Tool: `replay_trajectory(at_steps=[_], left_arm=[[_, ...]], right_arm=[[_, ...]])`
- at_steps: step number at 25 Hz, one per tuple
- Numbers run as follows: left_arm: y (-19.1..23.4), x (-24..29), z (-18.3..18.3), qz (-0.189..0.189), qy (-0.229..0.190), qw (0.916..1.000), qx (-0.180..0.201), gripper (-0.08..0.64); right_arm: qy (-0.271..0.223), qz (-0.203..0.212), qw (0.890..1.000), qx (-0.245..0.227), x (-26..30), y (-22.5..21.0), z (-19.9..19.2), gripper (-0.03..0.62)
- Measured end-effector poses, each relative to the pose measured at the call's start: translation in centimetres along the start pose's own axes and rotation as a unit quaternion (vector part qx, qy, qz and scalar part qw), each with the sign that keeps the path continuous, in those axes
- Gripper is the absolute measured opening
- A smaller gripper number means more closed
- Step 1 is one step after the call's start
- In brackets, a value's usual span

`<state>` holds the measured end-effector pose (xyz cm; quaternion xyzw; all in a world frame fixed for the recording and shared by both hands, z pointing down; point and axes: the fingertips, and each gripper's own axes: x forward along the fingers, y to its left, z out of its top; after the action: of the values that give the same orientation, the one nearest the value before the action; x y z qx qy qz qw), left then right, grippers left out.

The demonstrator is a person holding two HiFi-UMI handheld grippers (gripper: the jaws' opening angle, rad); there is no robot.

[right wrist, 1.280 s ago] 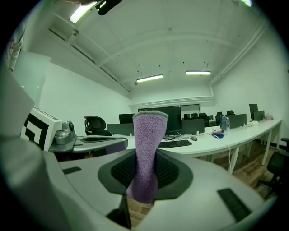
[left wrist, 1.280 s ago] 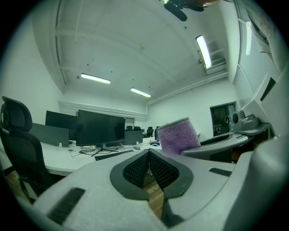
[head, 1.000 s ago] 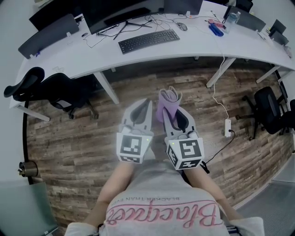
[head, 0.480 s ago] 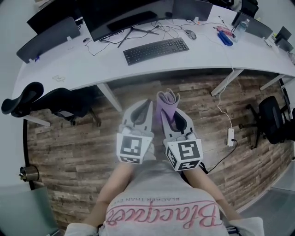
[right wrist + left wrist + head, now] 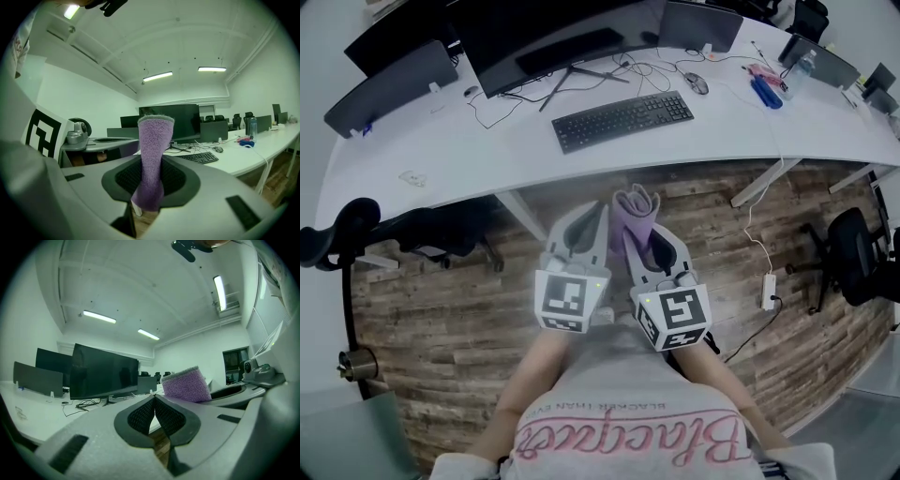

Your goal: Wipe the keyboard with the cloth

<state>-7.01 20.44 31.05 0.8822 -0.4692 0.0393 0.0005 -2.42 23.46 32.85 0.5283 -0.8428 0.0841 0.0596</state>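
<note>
Grey-shelled, the left tongs [image 5: 597, 214] and the right tongs [image 5: 639, 223] are held side by side close to the person's body, above the plank floor [image 5: 441, 300]. The left tongs are pressed together at the tips with nothing between them. The right tongs pinch a purple cloth [image 5: 634, 207], which stands upright out of the pads with its folded top uppermost. An office chair [image 5: 853, 253] stands on the floor to the right. Farther off, the long white bench [image 5: 487, 155] curves across the view. The black keyboard [image 5: 622, 120] lies on it near the front edge, well apart from the cloth. A mouse [image 5: 697, 83] sits just to its right, and beyond both stands a dark monitor [image 5: 553, 37] with loose cables at its foot. At the bench's far right end is what looks like a bottle [image 5: 806, 64].
</note>
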Motion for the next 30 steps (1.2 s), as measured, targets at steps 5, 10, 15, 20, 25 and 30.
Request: replay_trajectory(at_steps=[5, 10, 15, 20, 25, 30], left_arm=[[1.9, 2.0, 0.0, 0.006, -0.002, 1.0, -0.003, 0.005], [3.2, 3.4, -0.5, 0.013, 0.002, 0.9999, -0.005, 0.005], [4.5, 5.2, -0.9, 0.018, 0.01, 0.9998, -0.006, 0.005], [5.7, 7.9, -0.9, 0.027, 0.015, 0.9995, -0.006, 0.005], [7.2, 11.4, -1.3, 0.039, 0.022, 0.9989, -0.011, 0.005], [8.0, 15.5, -1.7, 0.047, 0.033, 0.9982, -0.014, 0.005]], right_arm=[[0.002, 0.001, 1.0, -0.005, 2.6, -1.0, 0.6, 0.086], [0.004, 0.011, 1.0, -0.003, 4.5, -1.4, 0.7, 0.086], [0.007, 0.015, 1.0, 0.002, 6.6, -2.5, 0.9, 0.086], [0.01, 0.019, 1.0, 0.006, 9.0, -4.5, 1.2, 0.086], [0.012, 0.034, 0.999, 0.002, 12.1, -6.7, 1.9, 0.086], [0.015, 0.047, 0.999, 0.001, 15.2, -10.0, 2.8, 0.086]])
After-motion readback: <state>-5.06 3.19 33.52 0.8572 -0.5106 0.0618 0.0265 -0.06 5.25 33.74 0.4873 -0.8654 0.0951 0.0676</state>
